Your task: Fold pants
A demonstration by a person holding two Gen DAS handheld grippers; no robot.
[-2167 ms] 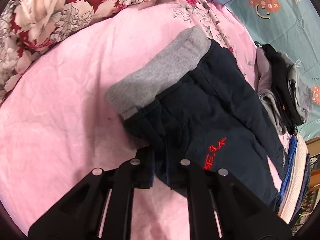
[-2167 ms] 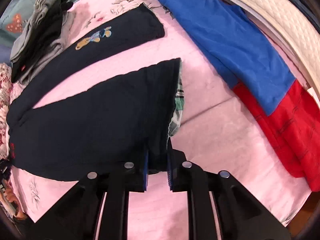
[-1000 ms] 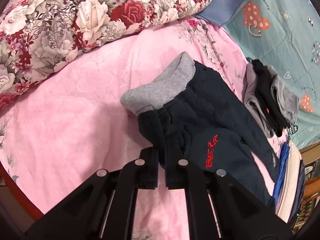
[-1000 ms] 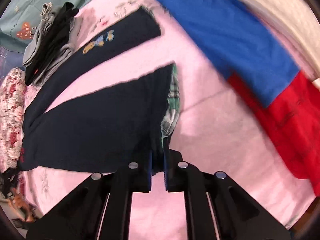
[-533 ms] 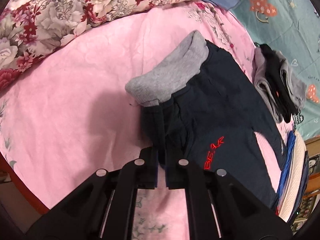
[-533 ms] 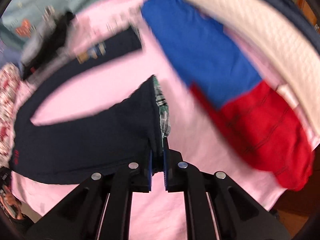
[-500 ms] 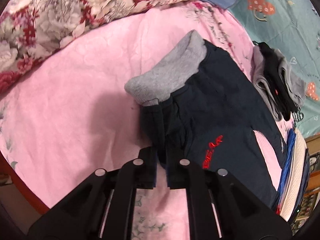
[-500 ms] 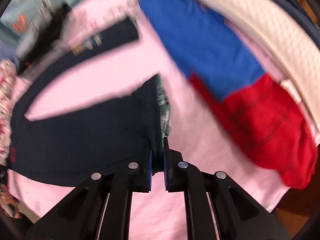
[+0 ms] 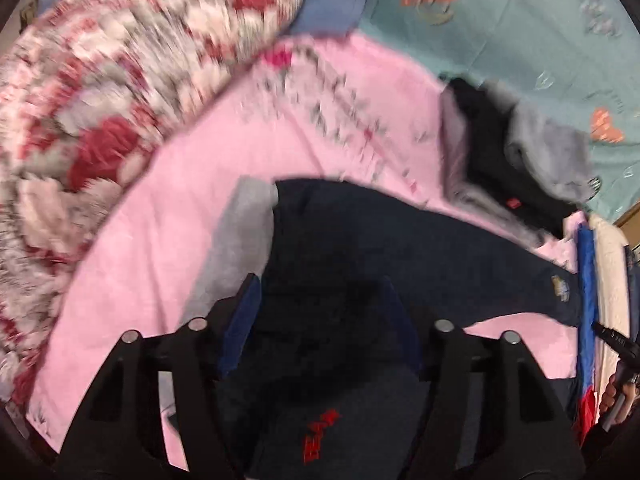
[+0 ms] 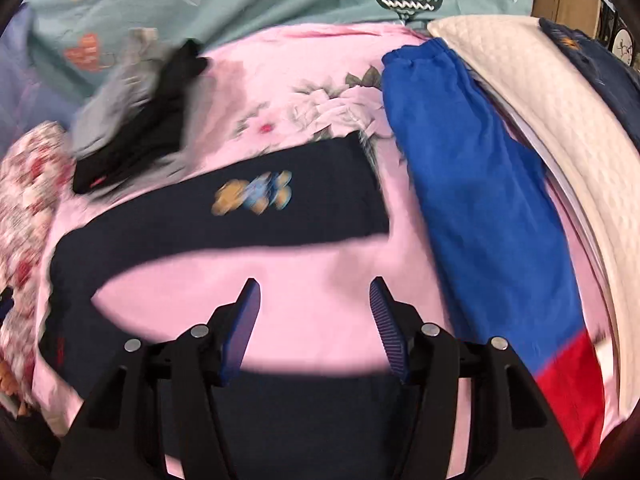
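Observation:
Dark navy pants [image 9: 400, 264] lie flat on the pink bedspread [image 9: 168, 216], legs spread in a V. The grey waistband [image 9: 236, 240] is at the left and red lettering [image 9: 320, 436] shows near me. My left gripper [image 9: 320, 304] is open and empty just above the waist area. In the right wrist view the far leg [image 10: 280, 208] bears a cartoon patch [image 10: 256, 196]; the near leg [image 10: 304, 412] lies under my open, empty right gripper [image 10: 314, 304].
A floral quilt [image 9: 100, 92] lies at the left. A pile of grey and black clothes [image 9: 516, 168] sits at the far side by a teal sheet [image 9: 520, 20]. Blue-and-red pants [image 10: 480, 208] and a white quilted pad [image 10: 560, 128] lie at the right.
Both grippers have opened and let go of the pants: the left released the waist, the right released the leg cuff. Both have moved forward over the pants. The views are motion-blurred.

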